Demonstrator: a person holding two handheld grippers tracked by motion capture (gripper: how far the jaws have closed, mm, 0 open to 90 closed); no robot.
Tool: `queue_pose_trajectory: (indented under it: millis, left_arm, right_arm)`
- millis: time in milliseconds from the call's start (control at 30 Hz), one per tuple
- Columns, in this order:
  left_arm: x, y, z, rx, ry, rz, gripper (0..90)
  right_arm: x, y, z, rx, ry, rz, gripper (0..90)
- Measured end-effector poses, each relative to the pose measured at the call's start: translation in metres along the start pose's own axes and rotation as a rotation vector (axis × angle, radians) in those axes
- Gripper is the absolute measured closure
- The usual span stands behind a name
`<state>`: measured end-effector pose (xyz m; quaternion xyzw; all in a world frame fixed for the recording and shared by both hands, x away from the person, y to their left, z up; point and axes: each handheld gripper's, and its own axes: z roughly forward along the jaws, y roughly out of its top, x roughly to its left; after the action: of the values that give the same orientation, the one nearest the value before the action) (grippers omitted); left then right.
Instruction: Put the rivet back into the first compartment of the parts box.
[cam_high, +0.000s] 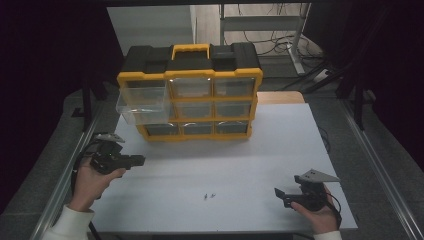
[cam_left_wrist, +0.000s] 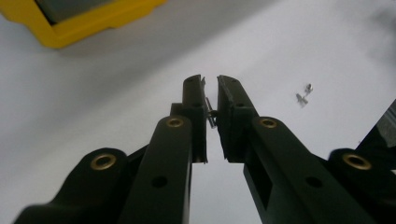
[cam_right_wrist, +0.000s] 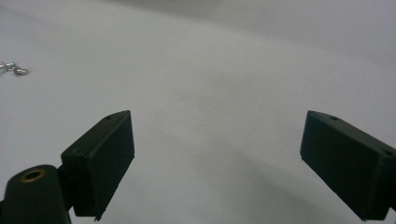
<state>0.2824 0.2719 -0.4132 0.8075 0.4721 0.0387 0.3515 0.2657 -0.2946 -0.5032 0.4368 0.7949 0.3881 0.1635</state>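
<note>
The left tongs (cam_left_wrist: 211, 84) pinch a small screw (cam_left_wrist: 210, 112) above the table (cam_high: 240, 150); keep them pressed together and level toward the open drawer (cam_high: 142, 107). 2 screws (cam_high: 209, 195) remain. The right tongs (cam_right_wrist: 215, 158) rest spread.

Left tool (cam_high: 140, 160) held level in the left hand (cam_high: 92, 181), jaws nearly closed; right tool (cam_high: 278, 194) low, jaws wide apart.
</note>
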Motion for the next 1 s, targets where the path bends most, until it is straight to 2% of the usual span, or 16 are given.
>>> queue_pose_trajectory:
  millis: [133, 200, 400, 633, 1000]
  left_arm:
    - [0.003, 0.006, -0.01, -0.011, 0.01, 0.003, 83.0]
    - [0.007, 0.013, -0.02, -0.033, 0.013, -0.004, 83.1]
    - [0.015, 0.026, -0.04, -0.053, 0.029, -0.011, 83.1]
    - [0.017, 0.038, -0.06, -0.091, 0.026, -0.008, 83.1]
    - [0.019, 0.057, -0.081, -0.11, 0.035, -0.005, 83.1]
  right_arm:
    - [0.0, 0.0, -0.001, -0.003, 0.001, 0.002, 10.2]
    - [-0.001, 0.0, -0.001, -0.004, 0.001, 0.003, 10.2]
    - [-0.002, 0.0, -0.001, -0.001, -0.004, 0.002, 10.2]
    - [-0.002, 0.0, -0.001, 0.001, -0.003, 0.01, 10.2]
    - [-0.003, -0.001, -0.001, 0.003, -0.006, 0.011, 10.2]
